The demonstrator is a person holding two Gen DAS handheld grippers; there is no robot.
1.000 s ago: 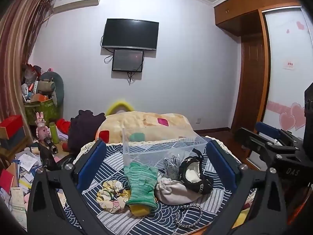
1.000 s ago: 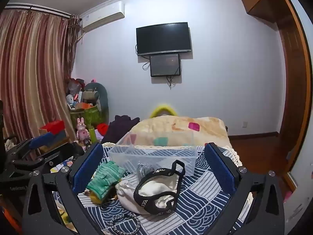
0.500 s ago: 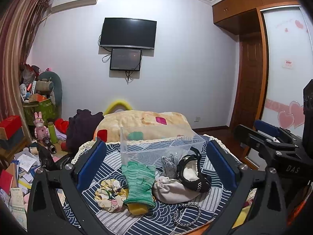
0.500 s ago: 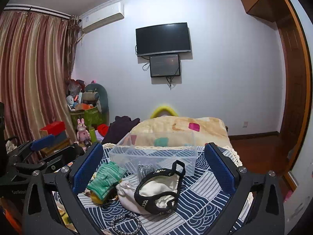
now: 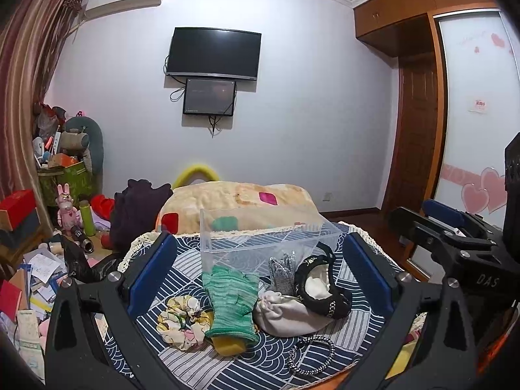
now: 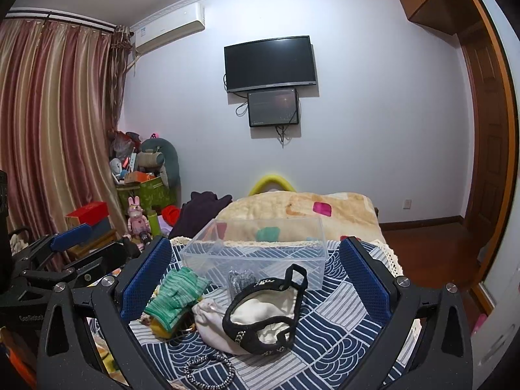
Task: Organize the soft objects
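Two grippers, left gripper (image 5: 260, 260) and right gripper (image 6: 256, 269), hover wide open and empty above the green glove (image 5: 231, 299), which lies before the clear bin (image 5: 260, 237); being limp and light, it should be pinched mid-cuff.

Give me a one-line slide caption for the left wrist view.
Open left gripper faces a green glove, floral scrunchie and cream pouch before an empty clear bin.
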